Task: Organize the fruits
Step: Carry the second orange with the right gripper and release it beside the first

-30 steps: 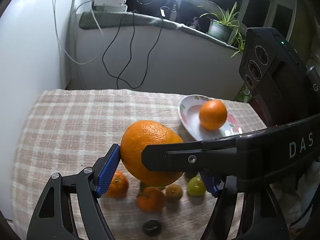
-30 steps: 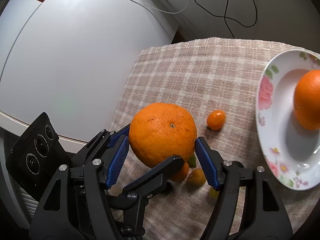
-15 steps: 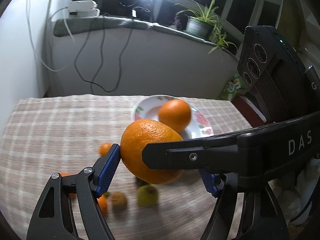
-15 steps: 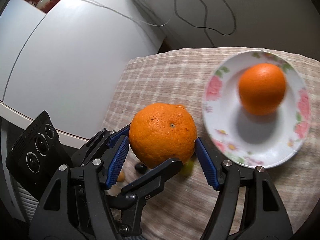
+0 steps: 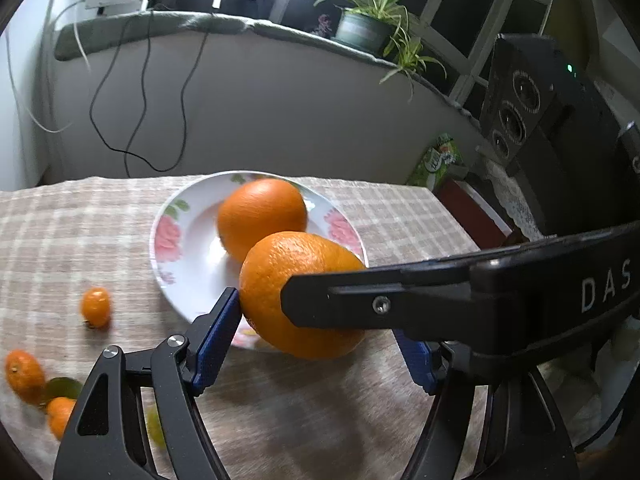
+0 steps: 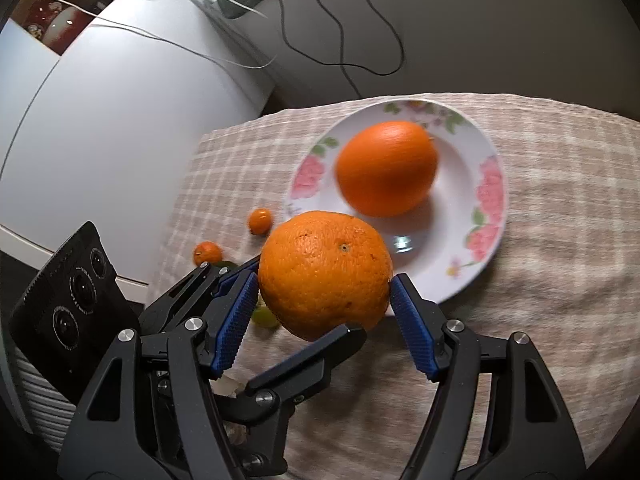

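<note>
Oranges: I have one large orange [image 6: 325,274] clamped from four sides, my left gripper [image 5: 316,338] and right gripper [image 6: 325,312] both squeezing it between their blue pads above the near rim of the floral plate [image 6: 486,216]. A second orange [image 6: 386,168] sits in that plate. Small kumquats [image 5: 95,306] lie on the checked tablecloth [image 6: 560,208].

One orange [image 6: 386,168] lies in the plate [image 6: 476,240] on the table [image 6: 560,200]; small fruits [image 6: 260,221] lie left of the plate.
</note>
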Motion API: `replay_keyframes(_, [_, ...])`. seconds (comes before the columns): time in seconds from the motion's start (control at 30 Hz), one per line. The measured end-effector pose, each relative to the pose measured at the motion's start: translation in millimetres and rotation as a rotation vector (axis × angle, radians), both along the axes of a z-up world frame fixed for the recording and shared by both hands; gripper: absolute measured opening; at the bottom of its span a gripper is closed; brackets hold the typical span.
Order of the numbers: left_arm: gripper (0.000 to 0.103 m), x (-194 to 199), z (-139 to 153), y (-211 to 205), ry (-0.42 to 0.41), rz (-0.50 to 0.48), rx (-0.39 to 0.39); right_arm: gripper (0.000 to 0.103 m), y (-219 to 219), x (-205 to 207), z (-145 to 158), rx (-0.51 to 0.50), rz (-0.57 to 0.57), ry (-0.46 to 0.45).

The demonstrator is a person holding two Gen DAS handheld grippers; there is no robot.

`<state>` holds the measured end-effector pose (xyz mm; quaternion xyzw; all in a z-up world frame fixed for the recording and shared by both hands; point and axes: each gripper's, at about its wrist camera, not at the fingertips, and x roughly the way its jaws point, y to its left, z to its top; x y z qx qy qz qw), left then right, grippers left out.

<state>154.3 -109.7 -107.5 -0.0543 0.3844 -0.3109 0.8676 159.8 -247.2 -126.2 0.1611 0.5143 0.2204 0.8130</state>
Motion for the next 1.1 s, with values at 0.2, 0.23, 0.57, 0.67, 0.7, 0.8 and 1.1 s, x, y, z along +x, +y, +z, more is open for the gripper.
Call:
replay_keyframes(0.2, [0.073,3.5,-6.5,-9.6,0.018,-0.007,0.006,0.071,-8.3,7.4,-1.4,-0.028,-0.015,-0.004])
replay_keyframes(0.23, [0.073,4.6,-7.7,-10.6,0.02,-0.007,0.009,0.071,-6.0,9.3,-2.4,-0.032,-0.018,-0.005])
replay_keyframes(0.57, [0.073,11.9,-23.3,-17.4,0.05,-0.005,0.044,0.064,-6.1,16.6,1.0,-0.041,-0.023,-0.026])
replay_keyframes(0.67, [0.073,13.2,-24.4,-19.7,0.053,-0.005,0.055,0.064,-8.3,19.2,-1.7,-0.028,-0.03,-0.023])
replay_keyframes(0.7, [0.073,12.8,-24.6,-19.4,0.052,-0.003,0.058,0.064,-9.3,20.1,-2.0,-0.019,-0.032,-0.022])
replay_keyframes(0.8, [0.073,13.7,-22.7,-21.0,0.042,0.008,0.067,0.064,-11.6,19.8,-0.5,0.003,-0.038,-0.028])
replay_keyframes(1.1, [0.073,8.2,-16.9,-17.8,0.018,0.026,0.088,0.064,-21.1,18.9,3.0,-0.006,-0.07,-0.058])
